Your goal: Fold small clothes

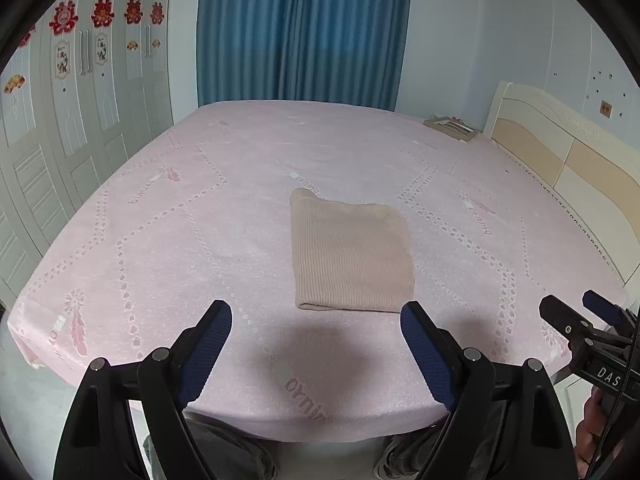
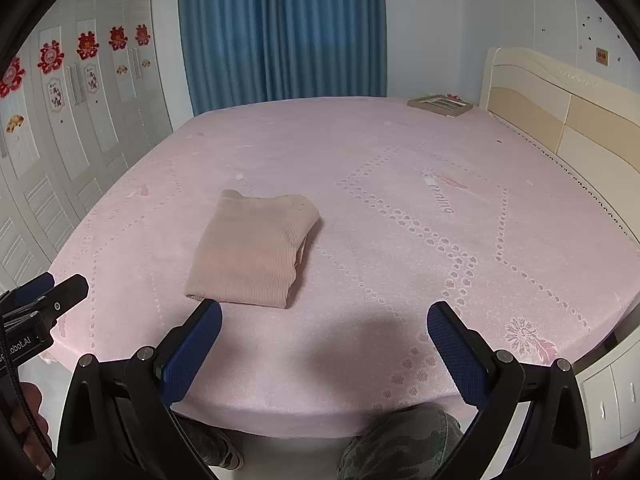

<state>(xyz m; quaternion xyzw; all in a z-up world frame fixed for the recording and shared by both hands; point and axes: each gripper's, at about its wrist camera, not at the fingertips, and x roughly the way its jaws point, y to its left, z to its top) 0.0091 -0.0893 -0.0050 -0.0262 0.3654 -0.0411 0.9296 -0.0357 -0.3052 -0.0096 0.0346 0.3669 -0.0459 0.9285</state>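
A beige ribbed knit garment (image 1: 351, 254) lies folded into a neat rectangle on the pink bed sheet (image 1: 200, 220). It also shows in the right wrist view (image 2: 252, 250), left of centre. My left gripper (image 1: 316, 316) is open and empty, held above the bed's near edge just in front of the garment. My right gripper (image 2: 324, 316) is open and empty, to the right of the garment's near edge. Each gripper also shows at the other view's side, the right one (image 1: 576, 312) and the left one (image 2: 56, 286).
A flat picture frame (image 1: 451, 127) lies at the bed's far right corner by the cream headboard (image 1: 560, 160). Blue curtains (image 1: 304, 32) hang behind the bed. White wardrobe doors (image 1: 80, 120) line the left. The person's legs (image 2: 400, 440) stand at the near edge.
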